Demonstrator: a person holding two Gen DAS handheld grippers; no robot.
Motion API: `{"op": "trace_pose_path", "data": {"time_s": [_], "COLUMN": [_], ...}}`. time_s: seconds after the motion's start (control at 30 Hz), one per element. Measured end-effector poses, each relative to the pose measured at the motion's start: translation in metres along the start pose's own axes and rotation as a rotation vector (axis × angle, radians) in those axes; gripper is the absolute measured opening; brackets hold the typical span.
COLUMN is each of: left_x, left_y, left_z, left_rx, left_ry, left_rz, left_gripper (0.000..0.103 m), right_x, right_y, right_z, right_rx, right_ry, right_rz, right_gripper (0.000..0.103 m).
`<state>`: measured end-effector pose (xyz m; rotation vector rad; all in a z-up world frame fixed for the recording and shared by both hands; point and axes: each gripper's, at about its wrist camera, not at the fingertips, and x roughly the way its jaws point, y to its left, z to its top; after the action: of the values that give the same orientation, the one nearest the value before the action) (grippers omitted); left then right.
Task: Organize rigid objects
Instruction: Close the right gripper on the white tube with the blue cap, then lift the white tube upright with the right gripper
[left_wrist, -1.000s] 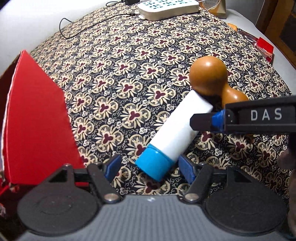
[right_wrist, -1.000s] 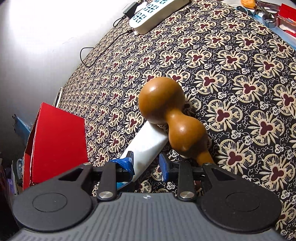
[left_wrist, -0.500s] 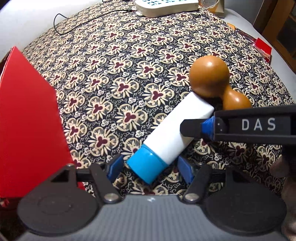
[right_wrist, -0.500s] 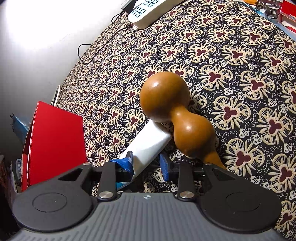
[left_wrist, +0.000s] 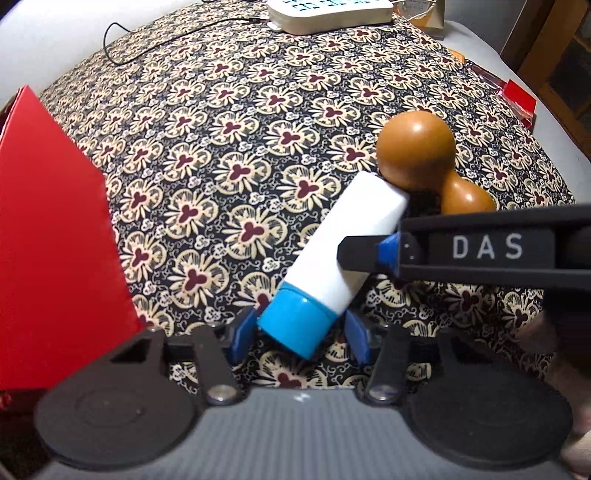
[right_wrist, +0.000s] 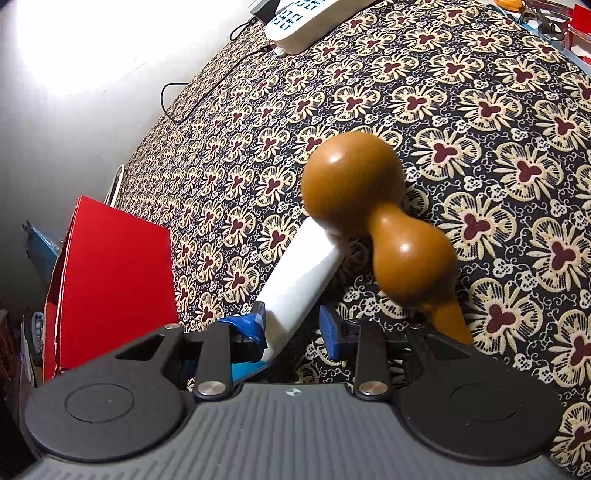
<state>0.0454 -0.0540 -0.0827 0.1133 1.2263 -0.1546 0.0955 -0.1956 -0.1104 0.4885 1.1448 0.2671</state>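
Note:
A white tube (left_wrist: 354, 229) with a blue cap (left_wrist: 295, 325) lies slanted on the patterned cloth (left_wrist: 221, 147). Its white end leans on a brown gourd (left_wrist: 413, 155). My left gripper (left_wrist: 299, 336) straddles the cap. Its jaws are closing, and a gap still shows on the cap's right side. My right gripper (right_wrist: 291, 328) straddles the tube (right_wrist: 306, 273) near its middle. Its jaws are opening, with a gap between the right pad and the tube. One of its fingers (left_wrist: 362, 251) crosses the tube in the left wrist view. The gourd (right_wrist: 351, 184) lies just ahead of the right gripper.
A red cardboard box (left_wrist: 55, 240) stands open at the left, close to the left gripper; it also shows in the right wrist view (right_wrist: 114, 273). A white device (left_wrist: 325, 11) with a black cable (left_wrist: 147, 37) lies at the cloth's far edge. Small red items (left_wrist: 517, 99) sit far right.
The left jaws have narrowed around the blue cap. The right gripper has crept forward and down along the tube, its jaws a little wider. The gourd and tube stay where they were.

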Motion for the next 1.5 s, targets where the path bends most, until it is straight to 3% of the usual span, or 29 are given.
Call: {"op": "trace_pose_path", "data": {"time_s": [0.5,1.2,1.5], "left_x": [-0.004,-0.013,-0.020], "left_y": [0.000,0.018,0.026], "left_z": [-0.006,-0.020,-0.026], "left_rx": [-0.014,-0.088,-0.120], "left_ry": [0.008,0.019,0.022], "left_rz": [-0.019,-0.057,-0.083], "left_gripper": [0.042,0.042,0.040], "right_x": [0.002,0.015,0.022], "right_y": [0.000,0.013,0.011], "right_z": [-0.002,-0.013,-0.012], "right_rx": [-0.005,-0.024,0.023], "right_ry": [0.007,0.064,0.088], "right_rz": [0.016,0.063,0.098], "right_gripper": [0.015,0.018,0.018]}}
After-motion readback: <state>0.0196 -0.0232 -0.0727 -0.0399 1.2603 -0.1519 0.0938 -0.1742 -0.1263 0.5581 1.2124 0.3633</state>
